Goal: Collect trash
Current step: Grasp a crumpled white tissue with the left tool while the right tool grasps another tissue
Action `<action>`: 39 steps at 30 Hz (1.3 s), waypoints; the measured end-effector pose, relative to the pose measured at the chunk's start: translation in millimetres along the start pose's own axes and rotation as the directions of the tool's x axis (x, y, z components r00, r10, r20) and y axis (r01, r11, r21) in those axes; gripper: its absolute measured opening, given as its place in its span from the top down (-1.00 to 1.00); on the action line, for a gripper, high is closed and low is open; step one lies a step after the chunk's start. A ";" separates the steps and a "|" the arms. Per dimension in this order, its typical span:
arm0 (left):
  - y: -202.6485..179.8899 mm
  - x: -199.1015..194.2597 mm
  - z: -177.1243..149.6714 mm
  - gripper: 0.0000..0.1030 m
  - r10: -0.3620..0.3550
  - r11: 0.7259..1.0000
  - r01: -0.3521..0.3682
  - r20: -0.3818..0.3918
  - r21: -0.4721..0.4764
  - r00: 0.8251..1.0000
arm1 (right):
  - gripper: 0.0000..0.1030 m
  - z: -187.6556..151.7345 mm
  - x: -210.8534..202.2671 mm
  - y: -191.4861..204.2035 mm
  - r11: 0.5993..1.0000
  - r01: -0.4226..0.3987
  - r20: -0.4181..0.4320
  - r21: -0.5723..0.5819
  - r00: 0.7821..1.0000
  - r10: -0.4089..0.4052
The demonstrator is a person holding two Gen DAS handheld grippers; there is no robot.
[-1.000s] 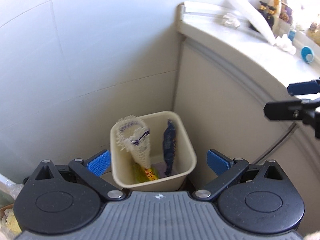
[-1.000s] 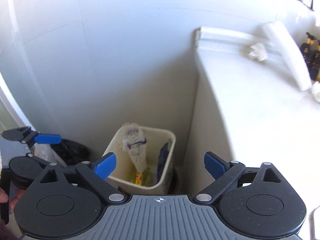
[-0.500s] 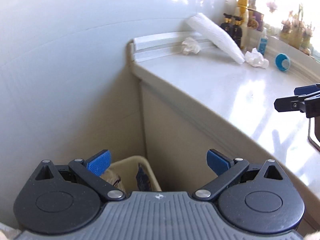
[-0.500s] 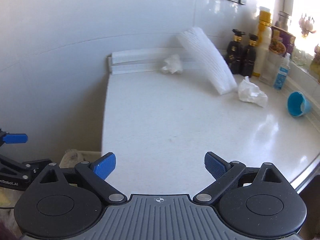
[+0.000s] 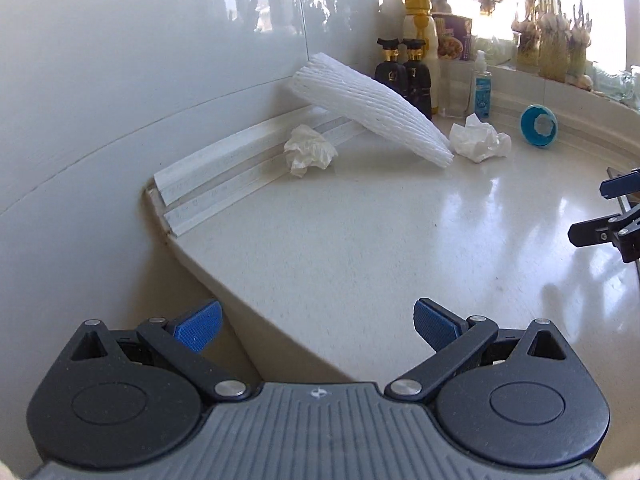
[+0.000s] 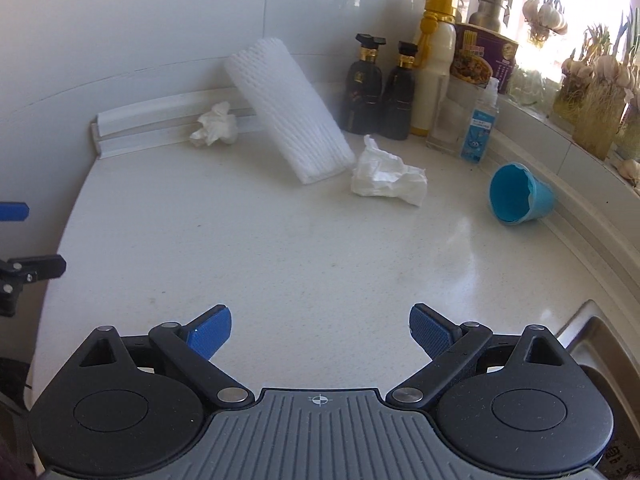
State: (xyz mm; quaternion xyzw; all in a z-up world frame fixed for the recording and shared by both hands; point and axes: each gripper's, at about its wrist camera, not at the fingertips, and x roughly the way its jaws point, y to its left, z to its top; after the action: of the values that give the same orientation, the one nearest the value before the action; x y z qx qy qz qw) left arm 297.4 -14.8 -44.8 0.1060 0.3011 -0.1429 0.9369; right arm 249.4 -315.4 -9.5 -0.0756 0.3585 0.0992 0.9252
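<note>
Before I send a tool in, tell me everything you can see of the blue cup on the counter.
The blue cup is small and looks like thin plastic or paper. It lies tipped on its side on the white countertop, its open mouth toward the camera, and its rim looks torn or chipped at the top. It sits by the raised back ledge, right of a crumpled tissue. Nothing grips it.

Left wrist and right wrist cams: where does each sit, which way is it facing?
Left wrist: on the left gripper, open, at the counter's left corner, looking along it toward the window; right gripper's fingers show at right edge.
Right wrist: on the right gripper, open, above the counter middle, facing the back wall; left gripper's fingers at left edge.
Shared: foam sleeve, two crumpled tissues, blue cup, bottles.
</note>
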 end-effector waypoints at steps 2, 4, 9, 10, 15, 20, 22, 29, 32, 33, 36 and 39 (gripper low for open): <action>0.2 10.7 11.0 -0.99 -0.012 1.000 0.012 0.003 0.021 1.000 | -0.89 3.9 10.7 -7.0 1.000 0.018 -0.011 0.003 1.000 -0.018; 1.8 21.4 21.1 -0.99 -0.035 0.999 0.035 0.000 0.036 0.999 | -0.89 8.3 22.5 -13.4 0.999 0.037 -0.025 0.004 0.999 -0.037; 2.3 51.3 46.9 -0.99 -0.052 0.996 0.053 -0.016 0.071 0.999 | -0.89 22.0 49.7 -27.8 0.998 0.052 -0.049 0.023 0.998 -0.050; 2.1 56.1 50.6 -0.99 -0.051 0.996 0.051 -0.011 0.076 0.999 | -0.89 25.2 54.5 -30.9 0.998 0.052 -0.047 0.032 0.998 -0.050; 3.4 81.6 69.3 -0.96 -0.041 0.995 0.040 0.012 0.095 0.999 | -0.89 42.6 75.1 -45.6 0.994 0.049 -0.014 0.098 0.999 -0.048; 8.1 103.3 82.9 -0.75 -0.014 0.993 0.014 -0.001 0.116 1.000 | -0.89 55.1 88.9 -58.9 0.985 0.031 0.024 0.168 0.999 -0.035; 11.4 110.2 88.3 -0.62 -0.016 0.995 0.016 0.001 0.102 1.000 | -0.89 59.5 93.7 -63.3 0.982 0.023 0.043 0.187 0.999 -0.031; 16.7 130.2 99.4 -0.31 -0.040 0.999 0.040 0.016 0.026 0.999 | -0.84 70.0 108.4 -74.1 0.965 0.011 0.101 0.261 0.994 -0.039; 18.1 136.4 101.2 -0.11 -0.038 0.999 0.038 0.011 -0.003 0.999 | -0.71 70.7 112.0 -77.3 0.960 0.012 0.118 0.281 0.992 -0.047; 19.0 138.1 101.7 -0.05 -0.038 0.999 0.039 0.008 -0.017 0.999 | -0.67 70.5 113.0 -78.2 0.959 0.011 0.122 0.284 0.991 -0.047; 22.8 142.3 103.0 0.19 -0.057 0.997 0.057 0.000 -0.054 0.998 | -0.60 70.1 116.0 -79.2 0.957 0.017 0.128 0.289 0.990 -0.056; 25.1 144.6 103.4 0.49 -0.067 0.994 0.066 -0.003 -0.091 0.998 | -0.32 69.4 118.6 -79.2 0.957 0.002 0.137 0.290 0.990 -0.044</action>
State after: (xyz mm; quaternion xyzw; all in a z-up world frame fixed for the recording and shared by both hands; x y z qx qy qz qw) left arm 473.4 -50.1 -45.5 0.0535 0.3137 -0.1598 0.9344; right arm 399.0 -362.1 -33.8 0.0635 0.3013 0.0402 0.9506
